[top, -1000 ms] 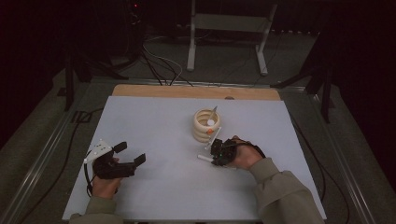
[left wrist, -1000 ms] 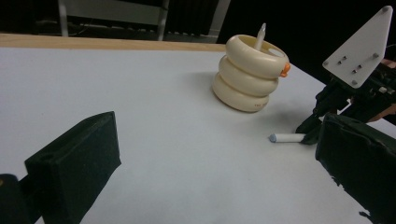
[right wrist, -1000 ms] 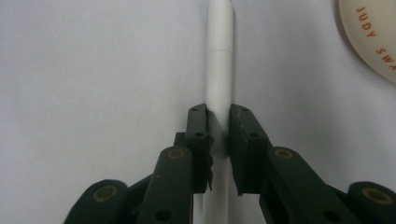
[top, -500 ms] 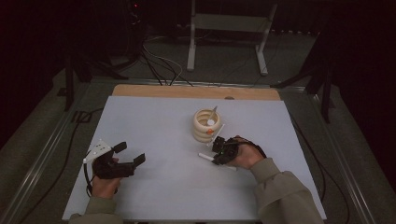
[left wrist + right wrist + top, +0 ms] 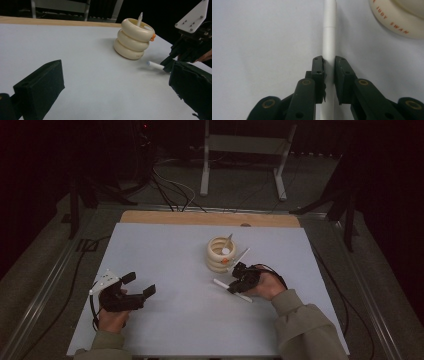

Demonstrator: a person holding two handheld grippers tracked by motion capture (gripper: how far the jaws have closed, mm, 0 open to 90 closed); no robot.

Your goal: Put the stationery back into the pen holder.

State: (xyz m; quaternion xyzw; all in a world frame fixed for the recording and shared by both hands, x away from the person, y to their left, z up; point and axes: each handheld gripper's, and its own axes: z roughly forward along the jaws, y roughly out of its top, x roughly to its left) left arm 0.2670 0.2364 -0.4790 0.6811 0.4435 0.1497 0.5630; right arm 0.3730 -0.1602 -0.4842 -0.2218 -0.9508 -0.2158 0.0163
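Observation:
A cream holder made of three stacked rings stands right of the table's middle, with a white pen upright in it and another leaning on its side. My right gripper is low on the table just in front of the holder, shut on a white pen that lies flat. In the right gripper view the jaws of that gripper pinch the pen across its barrel, beside the holder's base. My left gripper rests at the front left, open, nothing between its jaws.
The left gripper view looks across the bare white tabletop to the holder and the right gripper on the pen. A wooden strip edges the far side. Cables and a metal stand lie beyond.

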